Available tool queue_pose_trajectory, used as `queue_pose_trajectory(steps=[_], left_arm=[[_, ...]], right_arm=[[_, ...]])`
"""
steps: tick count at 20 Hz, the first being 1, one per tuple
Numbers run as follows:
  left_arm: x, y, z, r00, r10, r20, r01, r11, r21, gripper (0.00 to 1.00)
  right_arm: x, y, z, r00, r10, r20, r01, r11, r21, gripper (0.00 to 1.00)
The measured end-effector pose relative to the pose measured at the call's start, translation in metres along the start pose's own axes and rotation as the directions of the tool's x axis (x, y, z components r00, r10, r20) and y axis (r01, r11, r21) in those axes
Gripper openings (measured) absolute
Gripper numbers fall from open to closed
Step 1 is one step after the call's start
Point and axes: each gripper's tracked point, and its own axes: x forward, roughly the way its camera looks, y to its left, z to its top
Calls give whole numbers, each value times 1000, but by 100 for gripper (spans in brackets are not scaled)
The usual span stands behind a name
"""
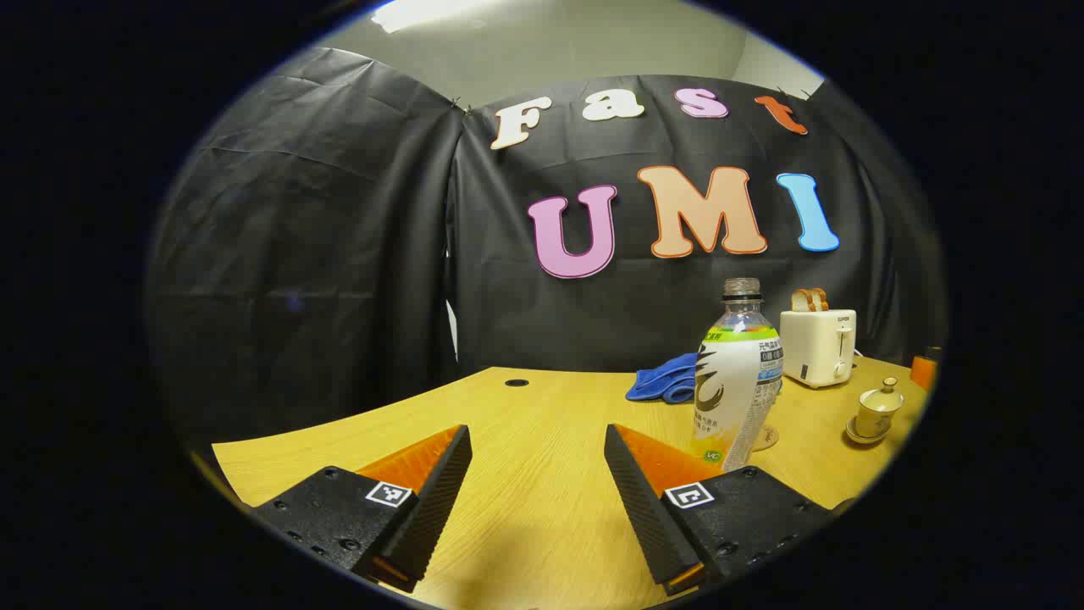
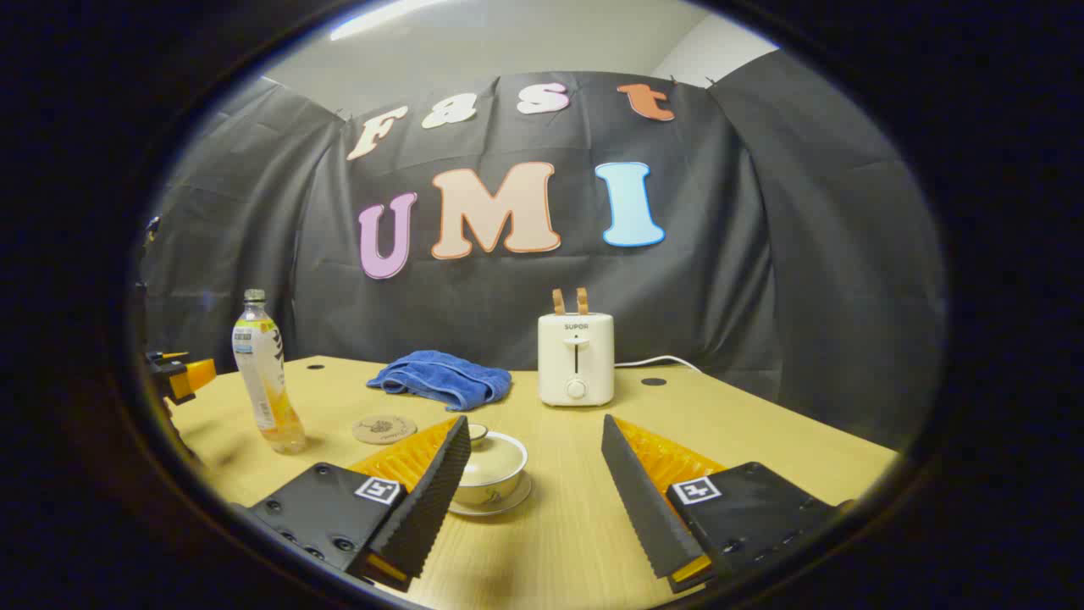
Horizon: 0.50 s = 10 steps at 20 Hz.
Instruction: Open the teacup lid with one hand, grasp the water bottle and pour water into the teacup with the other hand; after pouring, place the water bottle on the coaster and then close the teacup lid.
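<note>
Starting out, I judge nothing is done yet: the teacup (image 2: pixel 489 468) sits on its saucer with the lid (image 2: pixel 491 453) on, just ahead of my right hand-held gripper (image 2: pixel 535 457) and toward its left finger. That gripper is spread wide and holds nothing. My left hand-held gripper (image 1: pixel 538 470) is likewise released, hovering over the tabletop (image 1: pixel 542 407), with the water bottle (image 1: pixel 735 381) standing upright just ahead of its right finger, not between the two.

The coaster (image 2: pixel 384 428) lies bare between bottle and teacup, ahead and left of the right gripper.

Next, I'd bring the right gripper down to centre on the lid's knob, while the left shifts right to straddle the bottle.

The bottle looks capless and holds a little yellowish liquid near its bottom. What's inside the teacup I cannot tell.
</note>
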Motion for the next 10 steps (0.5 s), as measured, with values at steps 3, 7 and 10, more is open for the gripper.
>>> queue_pose_trajectory(steps=[3, 7, 10], left_arm=[[0, 0, 0, 1000, 0, 1, 0, 1000, -1, 92], [0, 0, 0, 1000, 1, 0, -1, 1000, -1, 92], [1, 0, -1, 1000, 1, 0, -1, 1000, -2, 92]], right_arm=[[0, 0, -1, 1000, -1, -1, 1, 1000, 0, 100], [-1, 0, 0, 1000, -1, -1, 1, 1000, 1, 100], [-1, 1, 0, 1000, -1, -2, 1, 1000, 0, 100]])
